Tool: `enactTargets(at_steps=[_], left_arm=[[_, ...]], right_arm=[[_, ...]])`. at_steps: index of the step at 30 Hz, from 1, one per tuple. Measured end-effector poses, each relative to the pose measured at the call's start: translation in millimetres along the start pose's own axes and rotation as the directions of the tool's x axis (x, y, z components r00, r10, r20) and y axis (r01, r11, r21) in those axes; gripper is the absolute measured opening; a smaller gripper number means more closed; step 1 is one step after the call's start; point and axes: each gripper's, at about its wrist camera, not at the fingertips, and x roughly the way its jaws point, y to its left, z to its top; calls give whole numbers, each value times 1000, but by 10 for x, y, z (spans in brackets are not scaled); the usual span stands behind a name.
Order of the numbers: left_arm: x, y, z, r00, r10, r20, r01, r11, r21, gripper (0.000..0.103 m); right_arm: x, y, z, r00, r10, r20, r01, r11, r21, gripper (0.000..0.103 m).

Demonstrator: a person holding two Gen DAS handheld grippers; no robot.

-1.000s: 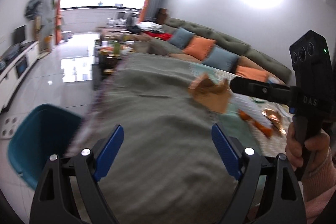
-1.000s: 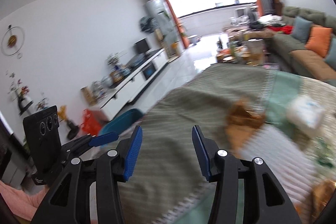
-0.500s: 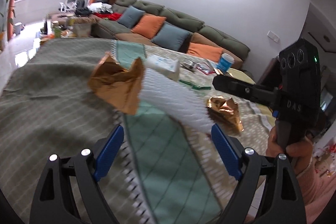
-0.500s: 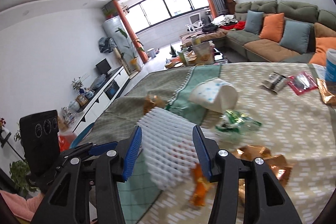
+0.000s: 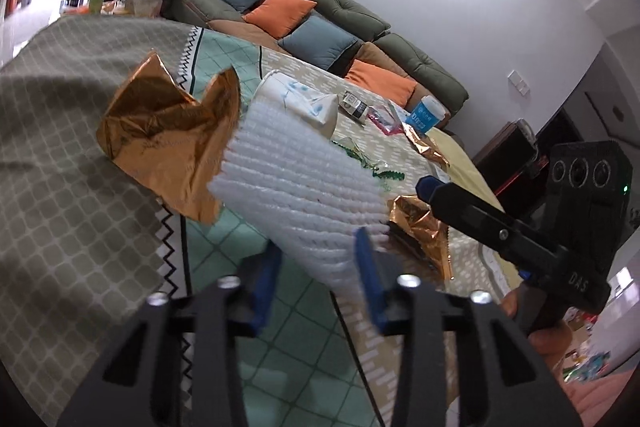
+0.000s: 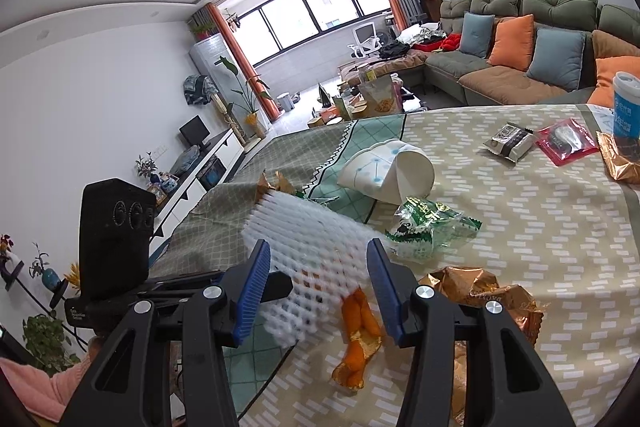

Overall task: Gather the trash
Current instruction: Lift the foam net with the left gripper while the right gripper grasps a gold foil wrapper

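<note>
Left gripper (image 5: 316, 267): blue ribbed pads set a moderate gap apart, either side of the near end of a white foam net sleeve (image 5: 296, 187). The left pad is partly hidden behind the foam; cannot tell whether the pads actually press it. Sleeve is soft, open-lattice, tube-shaped, angled away from the gripper and lifted above the cloth.

Right gripper (image 6: 318, 287): jaws spread wide, nothing between the pads in contact. The foam net sleeve (image 6: 308, 247) crosses in front of it, blurred at the edges.

Crumpled copper foil wrapper (image 5: 168, 143), shiny and creased, sits at the far end of the sleeve, touching it in the left view. A second copper foil wrapper (image 6: 484, 295) lies on the cloth just right of the right gripper.

Orange peel (image 6: 360, 331), curled strips, lies on the cloth below the right gripper's gap. Green printed plastic packet (image 6: 432, 223), crinkled, just beyond. White paper cup (image 6: 388, 171) on its side, mouth toward the camera.

Far right: dark snack packet (image 6: 510, 141), red packet (image 6: 568, 141), blue-and-white cup (image 6: 626, 103) standing upright.

Tablecloth (image 6: 540, 227): woven, beige dash pattern, with a mint diamond panel and grey-green grid section.
</note>
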Motion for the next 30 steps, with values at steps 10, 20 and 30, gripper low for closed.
enactTargets(at_steps=[10,20,30], left_arm=[[-342,-129,-119,996,55,64,-62,991,115,14],[-965,35,-315,975,153,159,-172,979,112,14],[-1358,333,-431,949,251,192,-261,965,27,14]], right_arm=[[128,70,102,999,36,-7,-36,999,-19,51],[663,344,224,994,56,-90,-63,995,-76,51],[980,511,281,994,8,-112,-21,993,-116,47]])
